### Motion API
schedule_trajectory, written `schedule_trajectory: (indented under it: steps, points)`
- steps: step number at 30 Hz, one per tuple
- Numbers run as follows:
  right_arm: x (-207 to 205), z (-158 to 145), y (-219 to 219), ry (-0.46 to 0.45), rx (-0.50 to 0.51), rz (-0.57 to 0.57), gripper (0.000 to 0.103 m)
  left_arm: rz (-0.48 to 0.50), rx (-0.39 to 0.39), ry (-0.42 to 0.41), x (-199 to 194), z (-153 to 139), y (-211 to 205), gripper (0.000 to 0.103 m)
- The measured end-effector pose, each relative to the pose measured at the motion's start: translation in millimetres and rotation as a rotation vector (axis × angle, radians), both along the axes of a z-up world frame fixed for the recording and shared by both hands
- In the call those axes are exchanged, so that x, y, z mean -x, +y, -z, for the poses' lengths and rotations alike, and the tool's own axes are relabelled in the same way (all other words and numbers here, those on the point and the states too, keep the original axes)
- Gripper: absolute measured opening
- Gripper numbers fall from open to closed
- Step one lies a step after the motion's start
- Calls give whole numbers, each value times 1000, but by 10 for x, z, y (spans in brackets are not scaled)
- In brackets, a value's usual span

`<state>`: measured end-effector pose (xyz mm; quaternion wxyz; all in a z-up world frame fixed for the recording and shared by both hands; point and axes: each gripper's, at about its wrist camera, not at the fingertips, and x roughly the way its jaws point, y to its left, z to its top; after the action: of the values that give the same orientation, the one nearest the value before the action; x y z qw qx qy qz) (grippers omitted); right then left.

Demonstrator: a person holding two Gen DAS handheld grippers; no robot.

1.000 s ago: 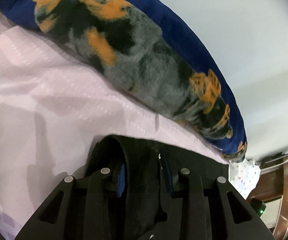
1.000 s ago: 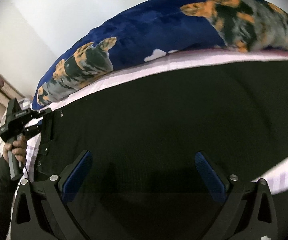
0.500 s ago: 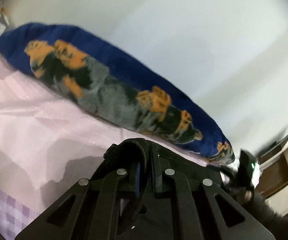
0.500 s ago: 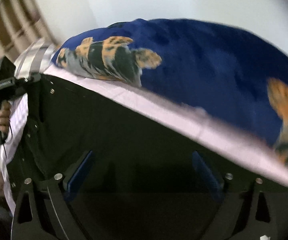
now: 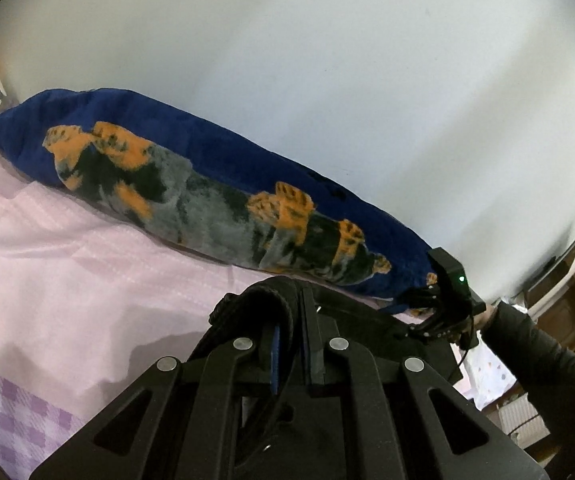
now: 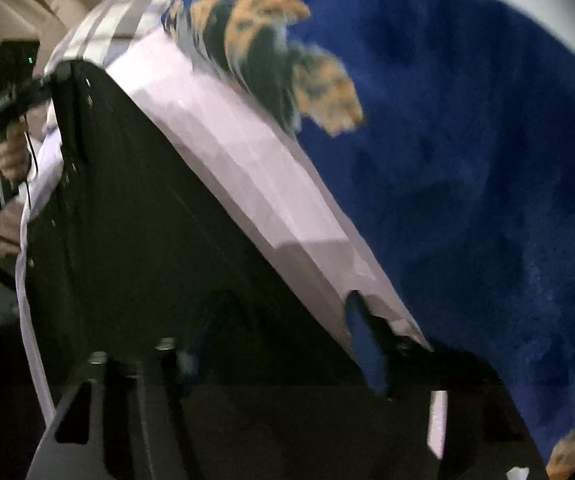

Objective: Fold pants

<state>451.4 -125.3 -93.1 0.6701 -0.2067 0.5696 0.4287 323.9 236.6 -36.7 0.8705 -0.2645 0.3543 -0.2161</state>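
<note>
On pink bed sheet [image 5: 67,272], soft limp black pants [image 6: 147,220]: left gripper [image 5: 287,340] clamped on waistband, right gripper [image 6: 271,344] closing at far edge

The black pants [image 6: 159,240] lie spread on the pink bedsheet, a broad flat dark panel with 1 long straight edge running just beside the blue dog-print blanket at the far side. Small metal studs dot the cloth near its left edge. In the left wrist view, a thick seamed band of the pants [image 5: 263,304] stands bunched and raised off the sheet at the near left corner.
</note>
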Motion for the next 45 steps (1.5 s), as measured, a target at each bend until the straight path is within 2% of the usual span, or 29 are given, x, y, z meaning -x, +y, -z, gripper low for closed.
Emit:
schedule_trajectory:
  steps: [4,6,8,9,12,17,20,23,27,33,39,45]
  points:
    - [-14,24,-176,16,19,16,31,5,-19,1,-35,2,-23,8]
    - [10,-12,-244,-13,29,38,19,3,-23,7,-55,13,-24,8]
    - [86,-79,-267,-45,31,63,14,-2,-37,8,-70,20,-33,8]
    - [169,-160,-269,-89,41,69,12,-3,-53,7,-72,17,-39,8]
    - [390,-441,-332,-190,44,108,9,-5,-73,1,-39,-18,-29,8]
    - [950,-902,-506,-292,10,197,9,23,-79,-31,191,-183,-5,8]
    - [1431,-1118,-600,-326,-5,252,8,57,-85,-65,489,-361,-17,8]
    - [1846,-1180,-484,-337,-3,279,8,84,-80,-71,768,-479,-35,8]
    - [2379,-1123,-573,-311,-19,324,8,130,-99,-50,1292,-537,-59,9]
    - [2885,-804,-647,-214,-63,405,7,158,-141,32,1874,-340,-69,10]
    - [3130,-482,-609,-163,-73,436,7,171,-258,142,2132,43,-83,11]
    - [3185,-249,-509,-163,-14,459,8,180,-385,179,2220,243,-212,13]
